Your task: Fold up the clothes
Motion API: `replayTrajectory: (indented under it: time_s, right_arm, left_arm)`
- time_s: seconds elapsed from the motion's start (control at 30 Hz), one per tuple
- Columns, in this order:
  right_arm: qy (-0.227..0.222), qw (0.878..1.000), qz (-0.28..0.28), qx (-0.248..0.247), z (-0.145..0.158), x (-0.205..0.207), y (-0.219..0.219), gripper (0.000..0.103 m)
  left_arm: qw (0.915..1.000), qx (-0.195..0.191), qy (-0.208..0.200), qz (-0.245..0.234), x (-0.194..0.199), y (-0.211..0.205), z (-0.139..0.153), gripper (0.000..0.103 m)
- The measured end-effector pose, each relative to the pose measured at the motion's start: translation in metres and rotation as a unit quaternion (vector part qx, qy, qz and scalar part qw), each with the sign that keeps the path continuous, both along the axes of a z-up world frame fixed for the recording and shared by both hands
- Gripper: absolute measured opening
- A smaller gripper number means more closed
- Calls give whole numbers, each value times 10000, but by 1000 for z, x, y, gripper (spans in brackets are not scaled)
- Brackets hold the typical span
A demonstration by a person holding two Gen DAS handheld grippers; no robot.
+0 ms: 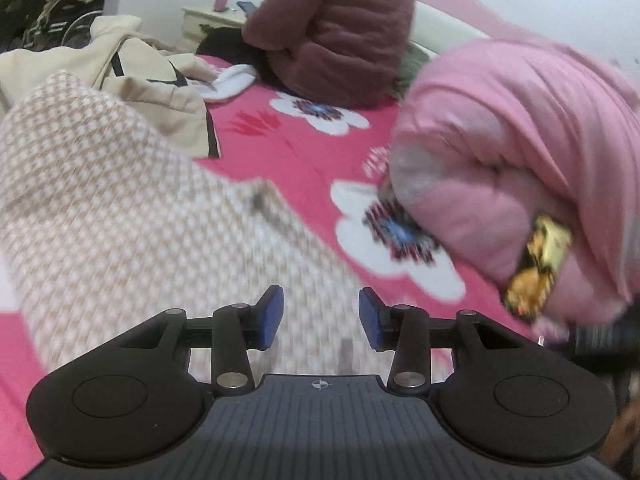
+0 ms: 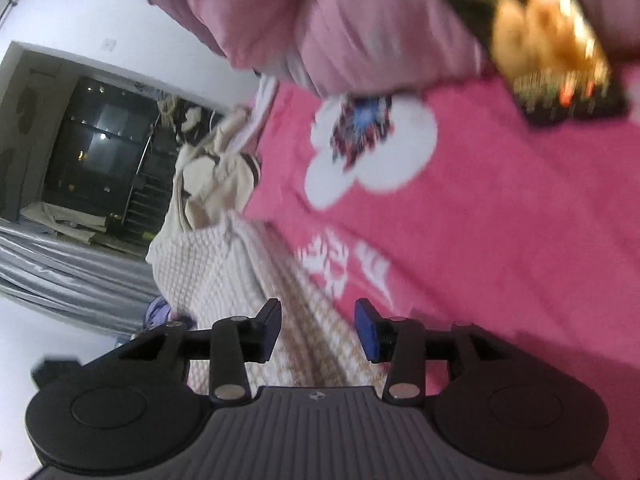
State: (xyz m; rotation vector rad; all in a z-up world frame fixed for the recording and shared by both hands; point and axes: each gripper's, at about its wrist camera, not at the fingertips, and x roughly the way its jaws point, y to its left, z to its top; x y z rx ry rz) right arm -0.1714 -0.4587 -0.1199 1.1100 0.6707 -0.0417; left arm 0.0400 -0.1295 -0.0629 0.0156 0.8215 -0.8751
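Left wrist view. Left gripper (image 1: 321, 317) released, blue pads apart, nothing between them. It hovers over the houndstooth garment (image 1: 120, 208), beige-and-white, which lies along the left side of the bed (image 1: 312, 152) and runs under the fingers. Picture smeared by motion. Cream jacket (image 1: 160, 80) heaped beyond the garment toward the bed's far left corner; maroon padded coat (image 1: 336, 28) bunched at the far edge. Pink padded bundle (image 1: 516, 172) with a gold-and-black patch sits at the right side, apart from the garment.

Right wrist view, tilted. Right gripper (image 2: 318, 330) also released, empty, above the houndstooth garment's (image 2: 224, 264) long edge where it meets the pink floral cover (image 2: 500, 240). Pink bundle (image 2: 340, 20) looms at the top. Grey curtain folds (image 2: 60, 272) and a dark window off the bed.

Judgement: step in hand is taking hold of the houndstooth piece. Best done by bringing each gripper to a separate corner or hem, pinching one layer only, not the bedcover beneath, then lifting evenly so the cloth spreads flat before the fold. Exact hem position unclear through blur.
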Motion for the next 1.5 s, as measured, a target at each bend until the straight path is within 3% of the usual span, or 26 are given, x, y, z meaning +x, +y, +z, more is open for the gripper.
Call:
replayTrajectory:
  time_s: [0.1, 0.2, 0.3, 0.37, 0.4, 0.5, 0.7, 0.83, 0.93, 1.0, 1.07, 1.37, 1.5]
  right_arm:
    - [-51, 9993, 246, -265, 18, -4, 6, 48]
    - [151, 9963, 627, -577, 22, 1, 23, 70]
    - [285, 9926, 745, -918, 23, 3, 35, 71]
    - [374, 9893, 824, -1144, 23, 4, 43, 45]
    - [418, 9874, 863, -1257, 23, 5, 47, 22]
    - [551, 9808, 979, -1594, 23, 6, 59, 18]
    - [815, 9634, 1202, -2253, 23, 10, 84, 15]
    - [1039, 9674, 875, -2138, 7, 11, 76, 35]
    - [1016, 9533, 702, -2757, 37, 9, 84, 37]
    - [858, 9338, 690, -3405, 59, 18, 93, 37]
    - [591, 9256, 914, -3626, 74, 40, 101, 37]
    - [194, 9112, 2077, -3553, 49, 195, 133, 37]
    - [293, 9075, 2422, -3420, 28, 229, 132, 38]
  left_arm:
    - [9999, -24, 117, -27, -24, 17, -3, 42]
    - [9998, -87, 107, -166, -46, 33, -6, 43]
    - [9983, 112, -230, -521, -72, 39, -10, 43]
    - [9950, 306, -552, -778, -92, 39, -15, 43]
    - [9931, 359, -697, -875, -99, 38, -17, 43]
    - [9886, 467, -1045, -984, -113, 34, -24, 42]
    - [9874, 356, -1144, -1031, -107, 24, -32, 42]
    - [9869, 505, -1097, -1071, -107, 20, -54, 42]
    - [9851, 459, -1243, -1098, -111, 24, -58, 42]
    - [9860, 428, -1217, -1053, -112, 26, -59, 42]
    - [9862, 424, -1244, -1011, -113, 24, -62, 42]
    - [9870, 389, -1290, -871, -119, 26, -66, 42]
    - [9870, 325, -1297, -888, -119, 28, -68, 42]
